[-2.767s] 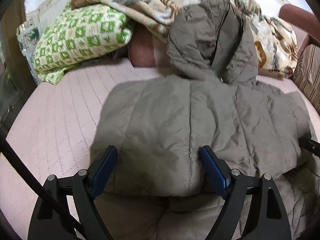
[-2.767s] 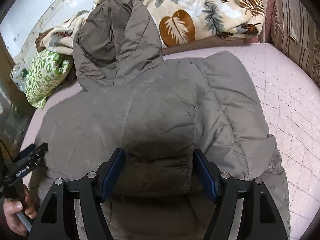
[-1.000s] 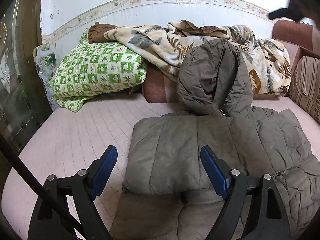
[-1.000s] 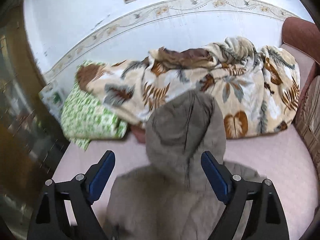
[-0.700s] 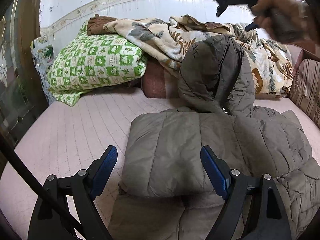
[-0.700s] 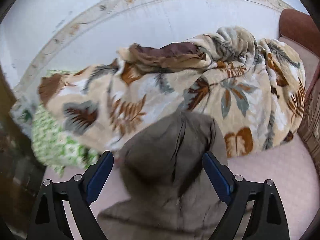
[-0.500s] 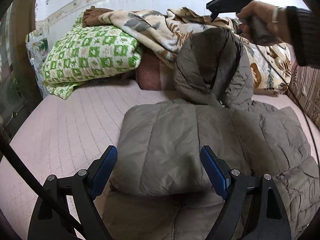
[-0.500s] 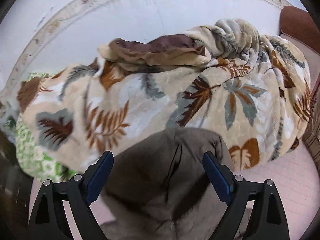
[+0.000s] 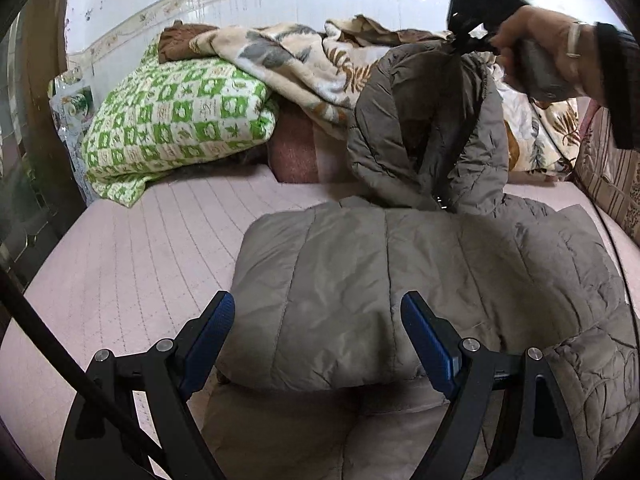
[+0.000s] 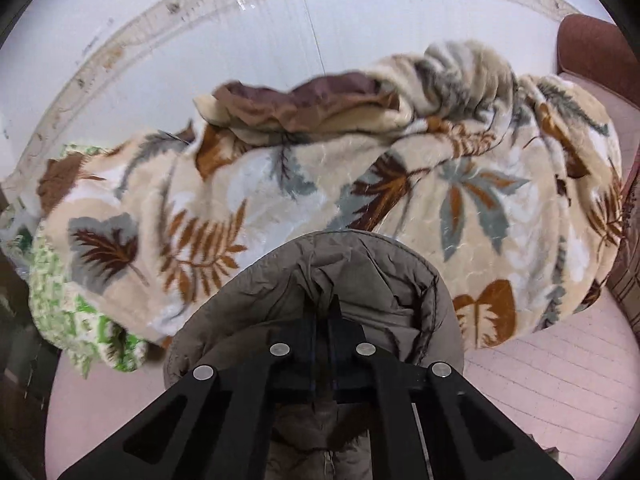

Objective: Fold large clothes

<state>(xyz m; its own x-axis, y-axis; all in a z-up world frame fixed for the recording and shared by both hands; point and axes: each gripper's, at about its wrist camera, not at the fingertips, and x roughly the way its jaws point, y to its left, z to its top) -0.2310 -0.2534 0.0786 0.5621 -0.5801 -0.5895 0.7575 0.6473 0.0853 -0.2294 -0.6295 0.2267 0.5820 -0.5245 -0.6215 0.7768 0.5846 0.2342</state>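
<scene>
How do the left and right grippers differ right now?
The left gripper is open above the folded grey-brown padded jacket, gripping nothing; the right gripper has just closed, pinching the jacket's hood. Left is near the body, right up by the leaf-print blanket. Both have black frames.

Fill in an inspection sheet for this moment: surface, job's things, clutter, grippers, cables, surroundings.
Surface: pink quilted mattress, bare on its left part.
Job's things: grey-brown hooded puffer jacket, body folded and lying flat; hood raised against the bedding.
Clutter: green checked pillow; leaf-print blanket heaped along the wall.
Grippers: left gripper open, over the jacket's near fold, gripping nothing; right gripper has just closed on the hood's top edge; the right hand holds it.
Cables: black cable crossing the left wrist view's lower left.
Surroundings: white tiled wall with a patterned border; striped cushion at right.
</scene>
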